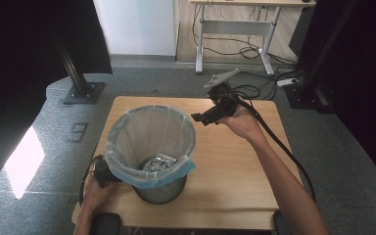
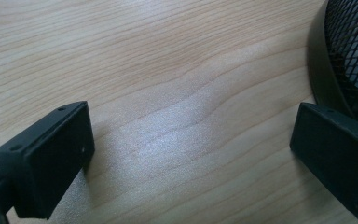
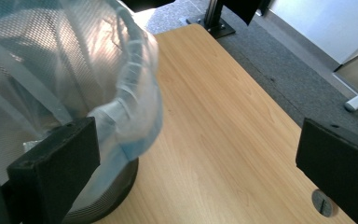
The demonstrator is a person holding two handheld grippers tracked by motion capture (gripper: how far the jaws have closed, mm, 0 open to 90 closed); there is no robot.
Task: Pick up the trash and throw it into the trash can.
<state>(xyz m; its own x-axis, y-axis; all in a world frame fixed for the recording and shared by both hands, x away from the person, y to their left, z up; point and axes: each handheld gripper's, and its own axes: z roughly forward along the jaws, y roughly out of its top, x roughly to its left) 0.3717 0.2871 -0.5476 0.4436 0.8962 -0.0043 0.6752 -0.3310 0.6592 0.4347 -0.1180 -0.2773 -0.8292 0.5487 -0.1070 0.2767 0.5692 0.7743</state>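
1. The bin [image 1: 159, 188] stands near the front edge of the desk [image 1: 235, 171], left of the middle.
2. A bag [image 1: 149, 132] lines it.
3. The left gripper [image 2: 193, 154] is low by the bin, jaws wide, holding nothing.
4. The right gripper [image 1: 198, 117] is up near the bin's rim, jaws wide too.

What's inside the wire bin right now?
The bin holds a pale plastic liner, with crumpled shiny wrapping at the bottom. Anything beneath that wrapping is covered.
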